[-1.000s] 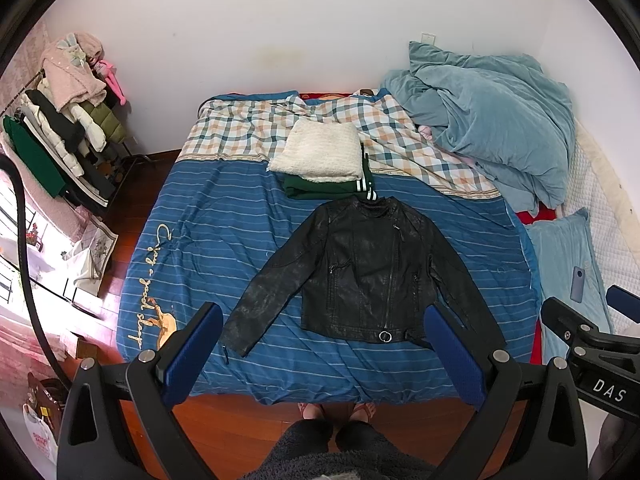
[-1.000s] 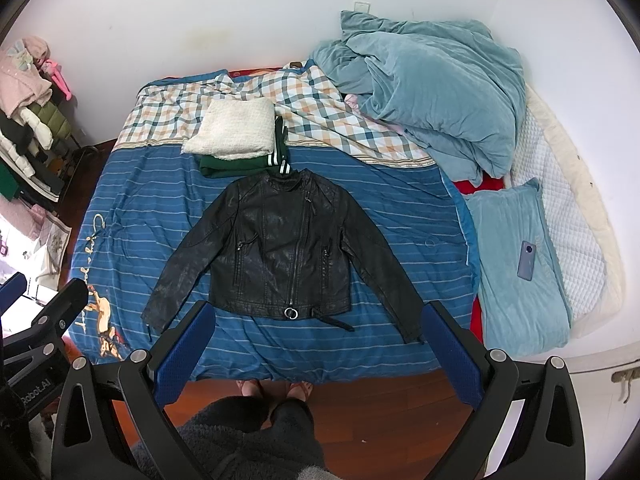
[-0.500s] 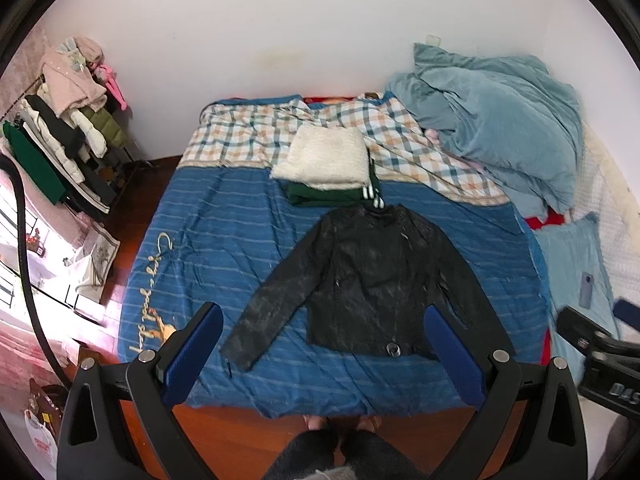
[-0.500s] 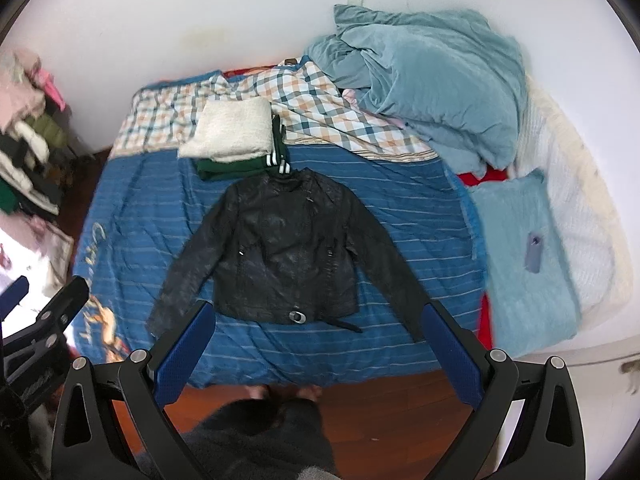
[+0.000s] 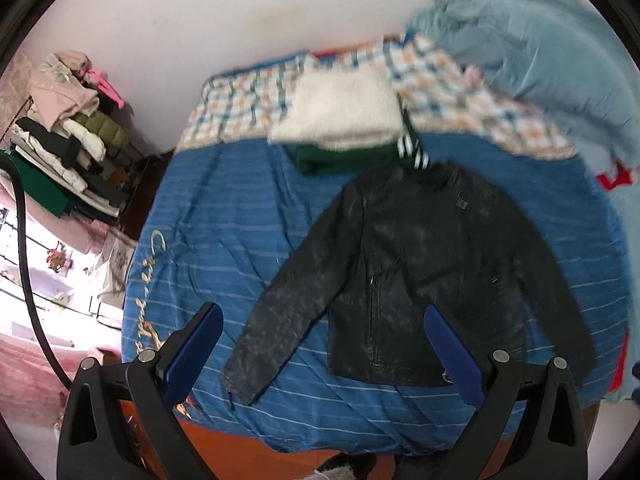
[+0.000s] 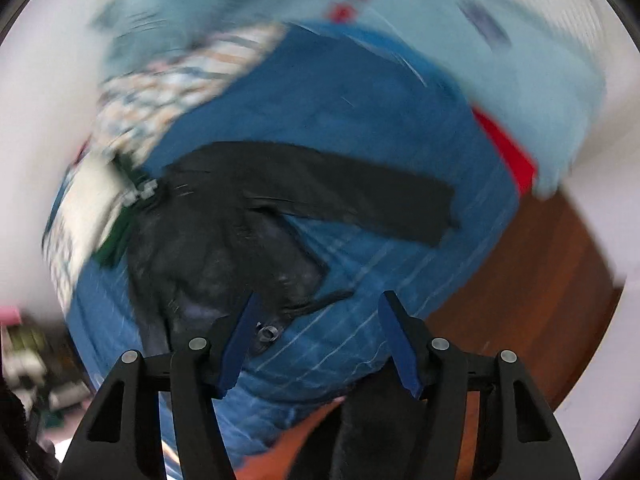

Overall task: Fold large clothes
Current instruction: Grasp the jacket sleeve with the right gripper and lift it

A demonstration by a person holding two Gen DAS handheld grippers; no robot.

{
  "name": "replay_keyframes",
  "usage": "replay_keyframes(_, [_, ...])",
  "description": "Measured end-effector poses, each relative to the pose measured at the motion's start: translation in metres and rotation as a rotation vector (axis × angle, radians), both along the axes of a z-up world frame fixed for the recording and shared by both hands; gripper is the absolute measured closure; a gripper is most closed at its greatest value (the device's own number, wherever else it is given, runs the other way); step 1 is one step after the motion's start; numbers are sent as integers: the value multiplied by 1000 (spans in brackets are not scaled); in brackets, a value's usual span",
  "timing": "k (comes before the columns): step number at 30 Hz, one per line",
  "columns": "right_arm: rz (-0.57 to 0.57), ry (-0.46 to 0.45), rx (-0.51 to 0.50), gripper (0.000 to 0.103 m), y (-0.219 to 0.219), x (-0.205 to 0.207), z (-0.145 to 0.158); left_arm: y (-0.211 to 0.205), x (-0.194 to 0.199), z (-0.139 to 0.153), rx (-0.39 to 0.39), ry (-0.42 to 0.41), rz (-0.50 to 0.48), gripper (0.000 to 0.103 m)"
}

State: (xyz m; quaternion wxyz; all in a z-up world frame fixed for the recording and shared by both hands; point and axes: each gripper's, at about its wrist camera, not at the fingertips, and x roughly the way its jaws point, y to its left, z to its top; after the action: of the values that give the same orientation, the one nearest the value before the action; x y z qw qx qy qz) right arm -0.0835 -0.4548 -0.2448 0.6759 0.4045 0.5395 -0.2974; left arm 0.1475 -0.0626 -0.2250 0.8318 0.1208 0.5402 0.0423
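Note:
A black leather jacket (image 5: 420,264) lies flat, front up, sleeves spread, on the blue striped bedspread (image 5: 224,232). My left gripper (image 5: 324,344) is open and empty, above the jacket's left sleeve and hem near the bed's front edge. In the blurred, tilted right wrist view the jacket (image 6: 240,232) shows with one sleeve stretched to the right. My right gripper (image 6: 318,338) is open, narrower than before, and empty, just above the hem by the round buckle (image 6: 267,333).
A folded white sweater (image 5: 340,112) on a green garment (image 5: 344,158) lies beyond the collar. A crumpled teal duvet (image 5: 532,52) fills the back right. A loaded clothes rack (image 5: 68,132) stands left. Wooden floor (image 6: 532,300) borders the bed.
Both grippers dropped closer to the bed. The right gripper swung and tilted sharply toward the jacket's hem, and its jaws narrowed. The left moved toward the left sleeve.

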Motion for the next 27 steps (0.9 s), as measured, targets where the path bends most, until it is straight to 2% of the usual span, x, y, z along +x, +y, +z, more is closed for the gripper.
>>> replay_keyframes(1, [-53,-13,36,38,-16,-10,-26,-7,7,-19,24,25,5,0])
replay_keyframes(2, [-124,-7,75,38,-39,-25,-64,-11,12,-33,41,47,12,0])
replay_keyframes(3, [-173,15,94,36,-55,-34,-90,-17,18,-53,55,74,23,0])
replay_keyframes(8, [-459,31,244,33,-114,-89,-227,-34,40,-143,101,221,76,0])
replay_keyframes(11, [-561,-24,315,32,-129,-103,-283,-40,51,-196,120,293,104,0])
replay_keyframes(13, [-595,-52,308,32,-139,-104,-304,-45,56,-223,133,325,120,0])
replay_keyframes(17, [-607,-79,311,32,-148,-83,-327,-60,72,-261,129,350,125,0])
replay_keyframes(18, [-603,-64,283,40,-148,-74,-326,-63,74,-266,127,346,119,0])
replay_keyframes(20, [-593,-39,214,67,-145,-60,-319,-71,80,-273,125,329,94,0])
replay_keyframes(21, [-590,-36,195,76,-144,-54,-311,-76,84,-277,125,322,79,0])
replay_keyframes(24, [-585,-62,86,87,-146,-48,-275,-81,90,-280,113,291,39,0])
replay_keyframes(27, [-588,-123,-11,90,-159,-39,-228,-78,95,-281,104,256,16,0])
